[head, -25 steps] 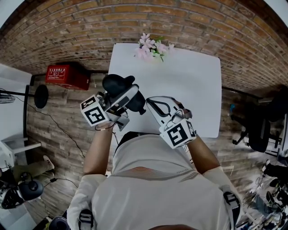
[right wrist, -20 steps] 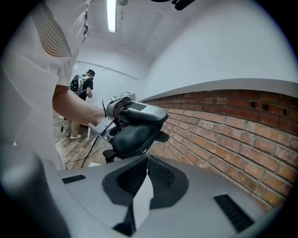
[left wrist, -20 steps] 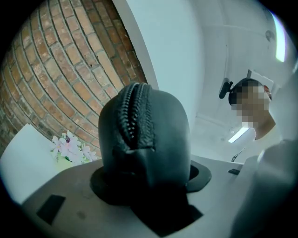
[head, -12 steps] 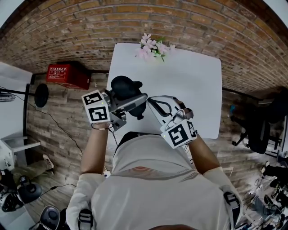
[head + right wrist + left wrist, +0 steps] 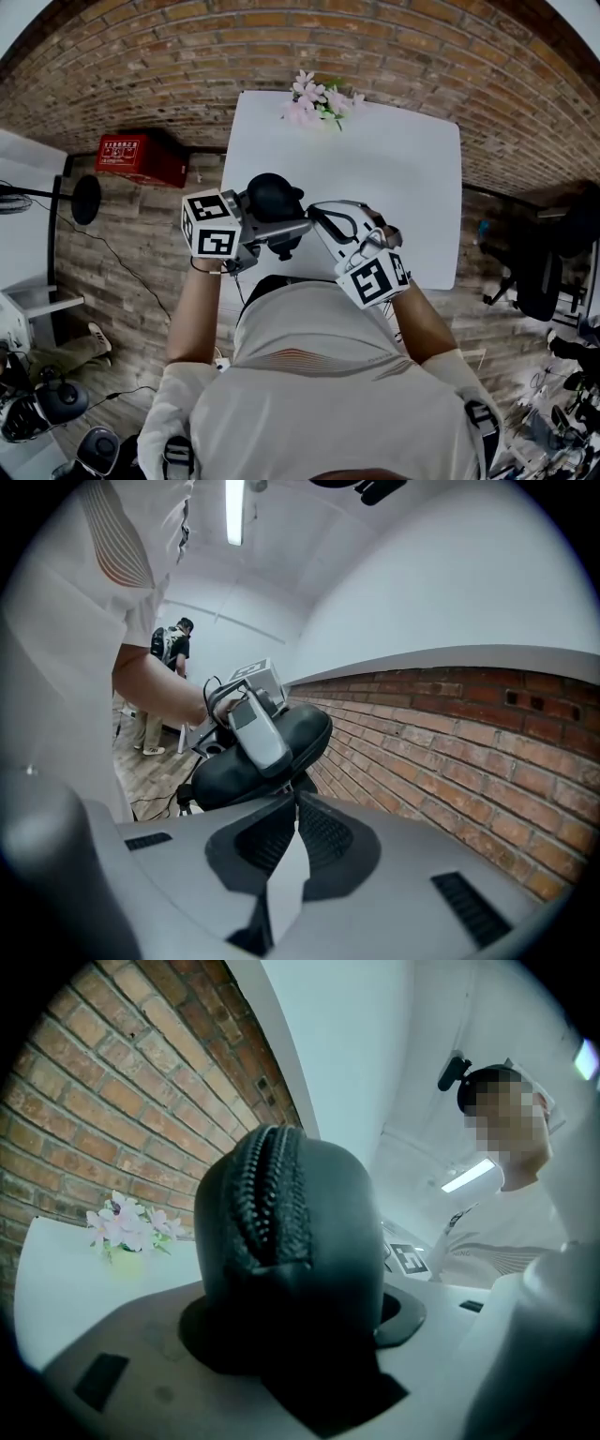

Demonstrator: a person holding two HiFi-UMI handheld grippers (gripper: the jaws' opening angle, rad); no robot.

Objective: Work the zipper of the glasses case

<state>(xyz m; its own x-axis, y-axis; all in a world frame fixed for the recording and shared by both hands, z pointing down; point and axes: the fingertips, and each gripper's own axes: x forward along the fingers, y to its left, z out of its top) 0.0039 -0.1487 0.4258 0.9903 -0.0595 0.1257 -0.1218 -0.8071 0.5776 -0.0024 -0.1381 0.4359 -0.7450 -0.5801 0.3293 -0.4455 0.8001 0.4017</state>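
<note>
Swung in toward the right gripper [image 5: 295,794] since a second ago, the left gripper [image 5: 275,223] now holds the case [image 5: 275,197] in the air over the table's [image 5: 394,187] near corner; its jaws clamp the case across the middle; the case slants, its far end raised toward the brick wall [image 5: 450,761]; the zipper [image 5: 267,1194] faces the left camera, teeth meshed where seen, inside hidden; the right jaws are pressed together, tips at the case's underside, and I cannot tell whether they pinch anything; beyond, flowers [image 5: 317,98] stand at the table's far edge.
</note>
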